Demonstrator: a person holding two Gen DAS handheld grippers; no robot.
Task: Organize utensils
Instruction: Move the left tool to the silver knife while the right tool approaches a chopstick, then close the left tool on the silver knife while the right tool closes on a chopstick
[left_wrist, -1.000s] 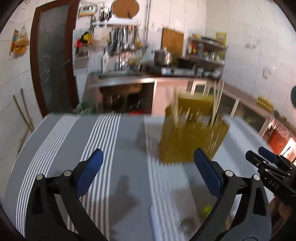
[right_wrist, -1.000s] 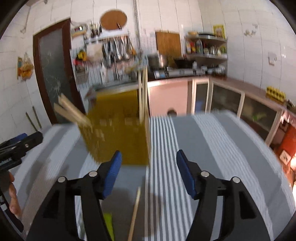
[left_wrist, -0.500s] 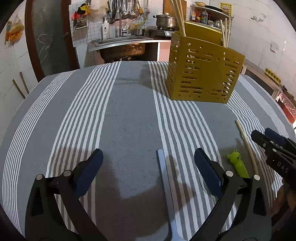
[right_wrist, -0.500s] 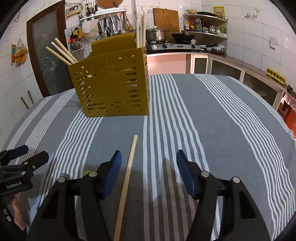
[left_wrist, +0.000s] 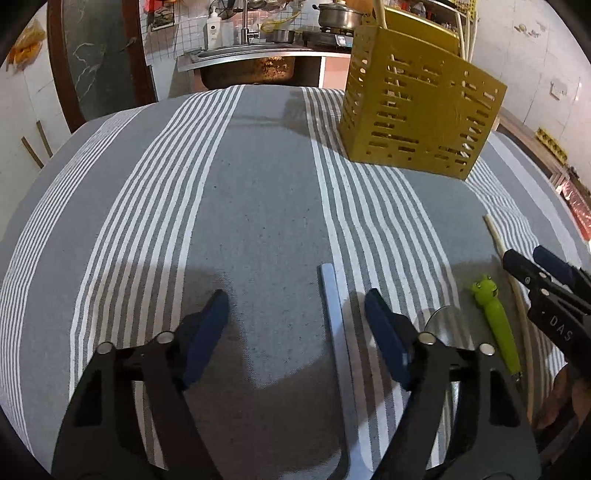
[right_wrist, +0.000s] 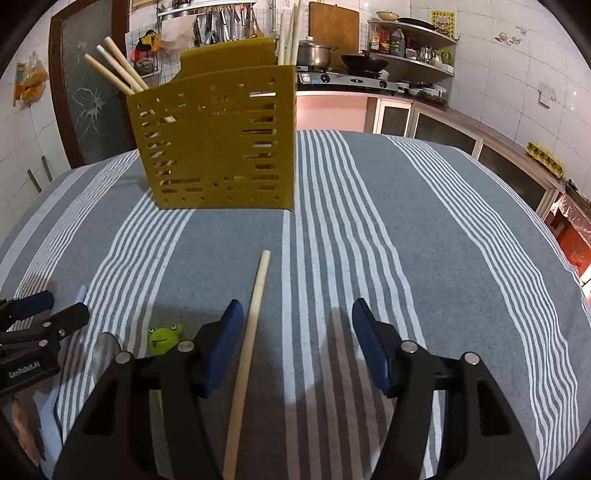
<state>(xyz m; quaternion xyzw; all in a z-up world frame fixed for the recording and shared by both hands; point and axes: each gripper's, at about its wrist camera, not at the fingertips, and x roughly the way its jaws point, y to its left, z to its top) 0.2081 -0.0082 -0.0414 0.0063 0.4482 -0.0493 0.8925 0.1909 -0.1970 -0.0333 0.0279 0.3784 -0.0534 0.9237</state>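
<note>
Chopstick lies on the striped cloth inside the spread, empty right gripper, so closing squarely at mid-length should suit lifting it to the yellow caddy; left gripper gapes, holding nothing.

Utensil holder stood upright on counter, toward far side. Chopsticks held in holder, leaned leftward in right wrist view; more sticks stood at holder's right corner. Single chopstick laid flat on counter, near of holder, between fingers of right claw. Frog-topped utensil laid just left of chopstick. Flat handle laid further left, between fingers of left claw. Sink placed behind counter.
</note>
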